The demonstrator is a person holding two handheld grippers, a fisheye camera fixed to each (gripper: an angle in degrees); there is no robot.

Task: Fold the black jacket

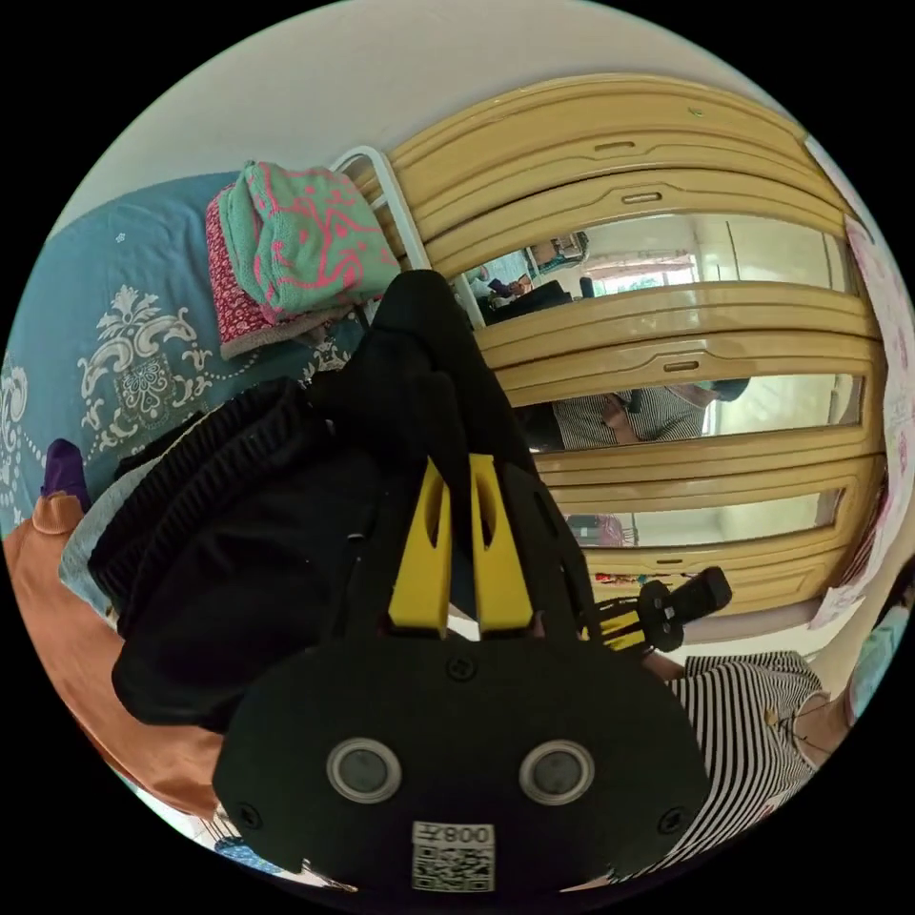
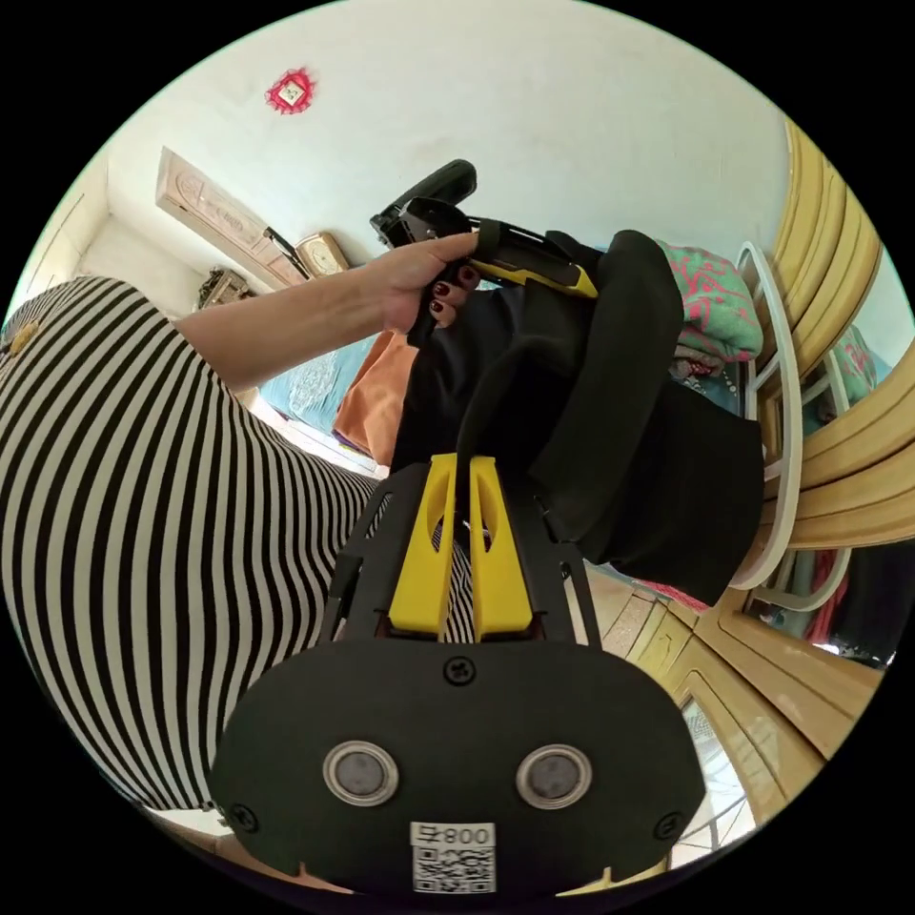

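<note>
Both tongs, left (image 1: pixel 460 469) and right (image 2: pixel 462 469), are clamped on the black jacket (image 2: pixel 610 419), lifted off the bed (image 1: pixel 114 315).

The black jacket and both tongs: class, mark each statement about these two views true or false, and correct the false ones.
1. The black jacket is held up off the bed by both tongs. True.
2. The right tongs gape wide open. False: the jaws are closed on jacket fabric.
3. The person wears a striped top. True.
4. A folded green and pink towel lies on the floor. False: it sits on the blue bedspread.
5. The left tongs grip jacket fabric. True.
</note>
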